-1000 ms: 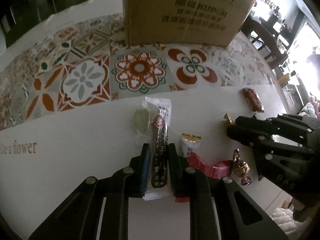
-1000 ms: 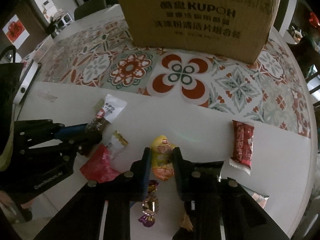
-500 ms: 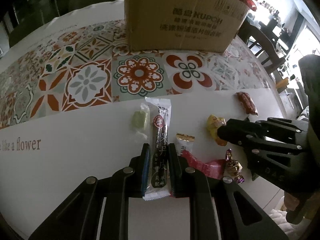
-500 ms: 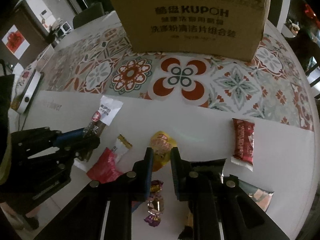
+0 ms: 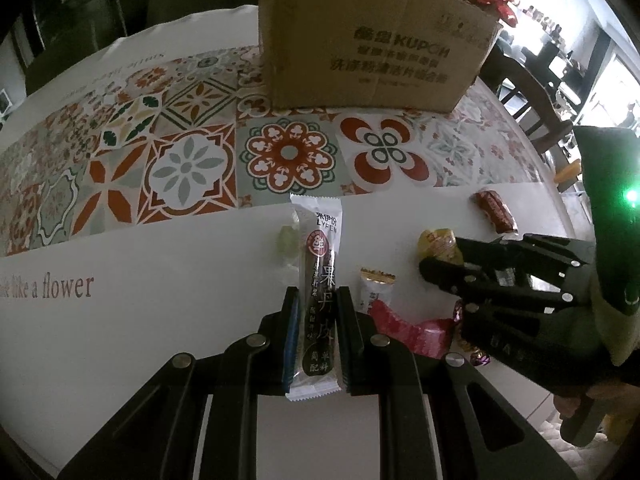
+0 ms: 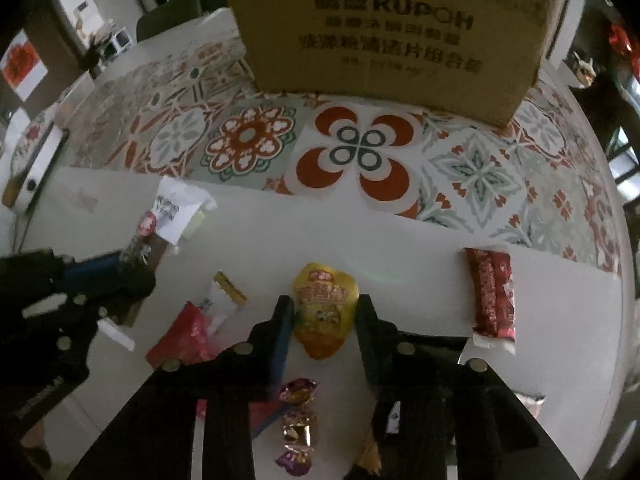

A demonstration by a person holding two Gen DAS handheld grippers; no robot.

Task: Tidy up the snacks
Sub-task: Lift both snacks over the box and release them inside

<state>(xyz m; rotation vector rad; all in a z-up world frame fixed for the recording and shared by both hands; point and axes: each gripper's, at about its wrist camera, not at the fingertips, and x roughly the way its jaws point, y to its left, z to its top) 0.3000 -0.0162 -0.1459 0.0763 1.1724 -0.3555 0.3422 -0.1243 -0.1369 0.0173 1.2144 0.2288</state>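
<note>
My left gripper point(image 5: 318, 300) is shut on a long dark snack bar in a white-ended wrapper point(image 5: 320, 280), held above the table. My right gripper point(image 6: 325, 308) is shut on a yellow snack packet point(image 6: 325, 308) and holds it lifted; it also shows in the left wrist view point(image 5: 438, 244). A brown cardboard box point(image 5: 372, 40) stands at the back of the table, also in the right wrist view point(image 6: 392, 28). Loose snacks lie on the white cloth: a red packet point(image 6: 186, 336), a small white candy point(image 6: 224, 300), a red bar point(image 6: 490, 296) and a purple-gold twist candy point(image 6: 298, 424).
A pale green candy point(image 5: 288, 240) lies left of the held bar. The patterned tile cloth point(image 5: 192, 164) runs between the snacks and the box. A white device point(image 6: 36, 168) sits at the far left edge. Chairs point(image 5: 532, 100) stand behind the table on the right.
Both grippers have risen and moved toward the box with their snacks. The yellow packet is now lifted off the table in the right gripper.
</note>
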